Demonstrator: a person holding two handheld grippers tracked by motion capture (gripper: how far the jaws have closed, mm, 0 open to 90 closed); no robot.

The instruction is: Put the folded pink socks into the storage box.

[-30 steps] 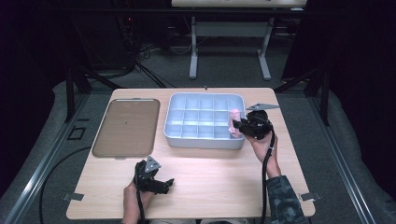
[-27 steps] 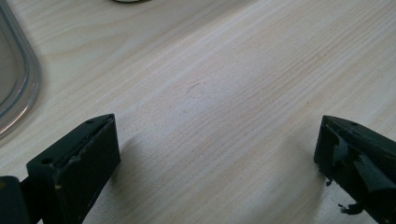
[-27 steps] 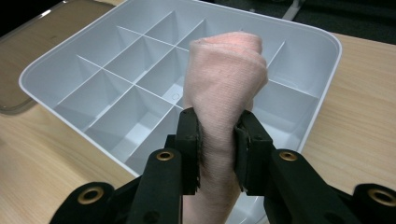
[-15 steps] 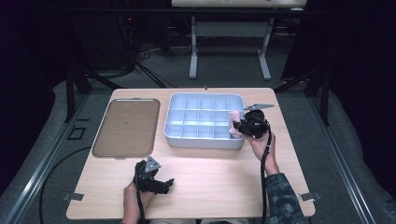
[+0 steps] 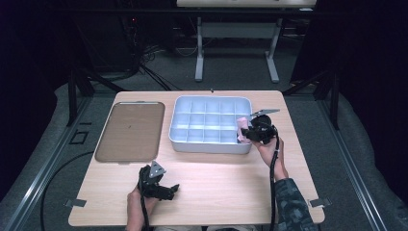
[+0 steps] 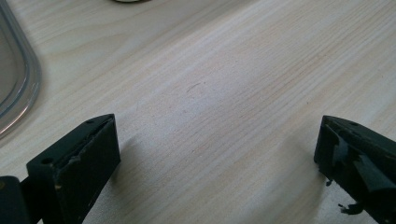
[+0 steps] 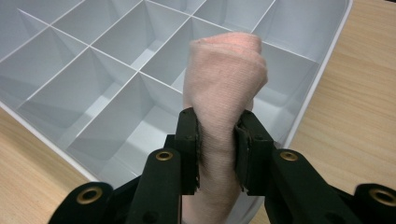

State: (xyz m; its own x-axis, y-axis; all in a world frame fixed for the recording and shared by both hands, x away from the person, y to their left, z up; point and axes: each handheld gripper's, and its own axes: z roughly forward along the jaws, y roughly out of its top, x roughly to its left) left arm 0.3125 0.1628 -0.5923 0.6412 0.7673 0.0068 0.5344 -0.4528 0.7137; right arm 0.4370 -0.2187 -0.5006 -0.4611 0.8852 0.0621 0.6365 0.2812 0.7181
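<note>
right gripper [image 7: 217,140] clamps pink cloth [image 7: 224,79] over divided tray [image 5: 179,139] right-edge cells | left gripper [image 5: 166,190] agape, bare tabletop [image 6: 224,93]

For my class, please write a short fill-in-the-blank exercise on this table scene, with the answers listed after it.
1. The right gripper is shut on a rolled ____ cloth.
2. The cloth is held over the white ____ tray.
3. The left gripper has its fingers ____ above the bare table.
4. The flat brown tray lies to the divided tray's ____.

Answers: pink; divided; open; left

Tray [image 5: 130,130] lies left of the divided bin [image 5: 210,143] (both on the table [image 5: 226,187]).
</note>
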